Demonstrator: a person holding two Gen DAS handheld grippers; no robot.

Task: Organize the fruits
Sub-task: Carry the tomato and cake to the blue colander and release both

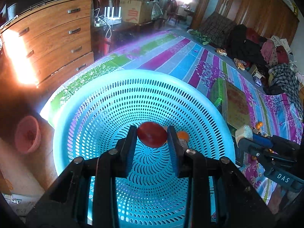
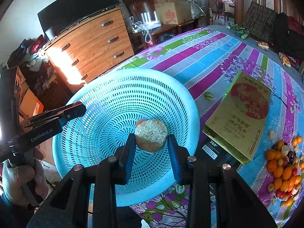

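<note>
1. so, early in the job by my read: the blue basket (image 2: 190, 102) has at most one orange fruit (image 1: 184, 135) in it, low in the bowl just right of the left gripper's load. whether that fruit rests on the basket floor i cannot tell.
2. left gripper (image 1: 152, 134) has its jaws nearly closed, clamped on a red oval fruit (image 1: 152, 134), held above the basket floor near centre. not dropped yet.
3. right gripper (image 2: 151, 135) is likewise closed down on a rough round fruit (image 2: 151, 133), held over the near right part of the basket. not dropped yet.
4. still to do: most of it. the fruit pile (image 2: 285, 167) sits on the striped cloth (image 2: 205, 62) at far right, well apart from the basket. lots of small orange, red, pale and dark pieces left.
5. looks: red fruit is smooth, glossy, egg-shaped. the rough one is pale and grainy on top, browner underneath, wider than the red one.
6. a yellow-green box (image 2: 241, 117) lies between basket and pile.
</note>
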